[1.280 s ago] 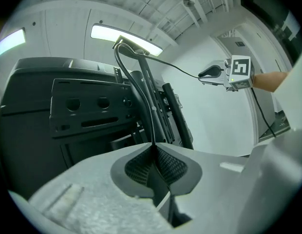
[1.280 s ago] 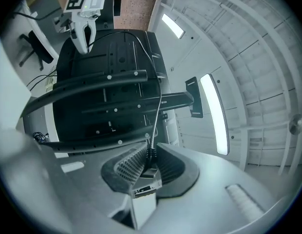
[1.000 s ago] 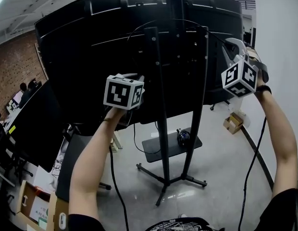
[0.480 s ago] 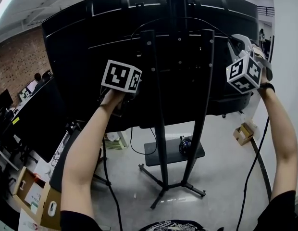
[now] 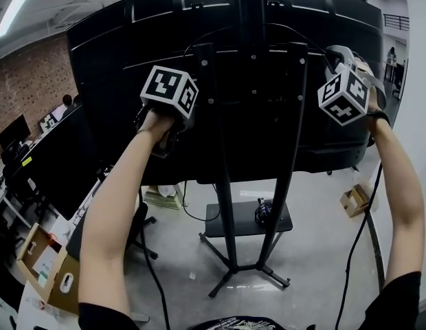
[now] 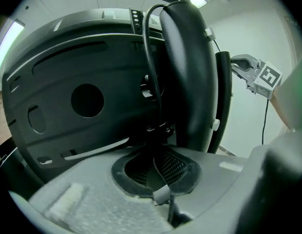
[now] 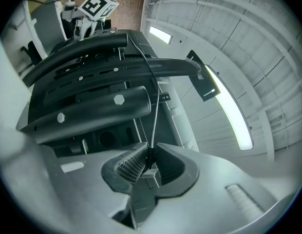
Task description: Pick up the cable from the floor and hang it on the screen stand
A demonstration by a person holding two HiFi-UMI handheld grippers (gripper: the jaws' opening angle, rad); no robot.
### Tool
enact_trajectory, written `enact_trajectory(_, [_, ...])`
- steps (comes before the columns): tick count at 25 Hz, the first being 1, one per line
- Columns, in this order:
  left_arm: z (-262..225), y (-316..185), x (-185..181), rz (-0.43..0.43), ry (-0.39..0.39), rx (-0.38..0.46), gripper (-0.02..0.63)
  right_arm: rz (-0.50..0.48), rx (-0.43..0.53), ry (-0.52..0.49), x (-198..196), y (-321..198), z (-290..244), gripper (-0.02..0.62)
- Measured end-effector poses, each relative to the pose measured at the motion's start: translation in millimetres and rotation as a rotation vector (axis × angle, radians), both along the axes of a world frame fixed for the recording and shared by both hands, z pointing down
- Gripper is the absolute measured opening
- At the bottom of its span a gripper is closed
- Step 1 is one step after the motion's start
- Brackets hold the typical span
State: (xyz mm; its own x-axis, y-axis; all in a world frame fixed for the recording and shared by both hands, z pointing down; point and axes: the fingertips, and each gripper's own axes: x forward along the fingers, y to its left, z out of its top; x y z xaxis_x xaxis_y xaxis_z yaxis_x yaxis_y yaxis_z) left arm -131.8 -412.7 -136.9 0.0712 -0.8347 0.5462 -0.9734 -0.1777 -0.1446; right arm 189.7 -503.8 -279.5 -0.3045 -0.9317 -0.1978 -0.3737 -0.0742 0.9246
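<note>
The thin black cable [image 6: 147, 57] runs up from my left gripper [image 6: 158, 168], arcs over the top of the screen stand's central column [image 5: 249, 5], and comes down to my right gripper [image 7: 148, 161]. Each gripper is shut on the cable [image 7: 152, 106], which is pinched between the ribbed pads. In the head view both grippers are held high against the back of the big black screen [image 5: 110, 67]. The left one [image 5: 173, 98] is left of the stand's two uprights [image 5: 220, 184]. The right one [image 5: 340, 81] is to their right.
A low shelf [image 5: 227, 224] on the stand carries a dark coiled thing [image 5: 262, 212]. Cardboard boxes lie on the floor at right [image 5: 354, 199] and lower left [image 5: 45, 273]. Other monitors [image 5: 55, 163] stand at left. A black lead [image 5: 357, 246] hangs along my right arm.
Both grippers have risen along the back of the screen, the left one the more. Each keeps its hold on the cable.
</note>
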Motion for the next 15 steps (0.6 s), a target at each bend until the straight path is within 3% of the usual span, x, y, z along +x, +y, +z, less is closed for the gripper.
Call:
enact_trajectory(5, [9.9, 1.3, -19.4, -0.090, 0.048, -0.077, 0.021, -0.037, -0.054, -0.010, -6.9, -3.8, -11.1, 0.064])
enact_trajectory(8, [22.9, 4.8, -29.6, -0.126, 0.033, -0.129, 0.021, -0.051, -0.091, 0.003, -16.5, -1.8, -13.5, 0.064])
enact_trajectory(11, [44.5, 6.6, -31.9, -0.124, 0.002, -0.180, 0.021, -0.079, -0.161, -0.009, -26.1, -2.8, -5.2, 0.063])
enact_trajectory(15, [52.5, 7.6, -20.6, -0.072, -0.003, -0.166, 0.021, -0.117, -0.186, -0.051, -28.3, 0.9, 7.5, 0.063])
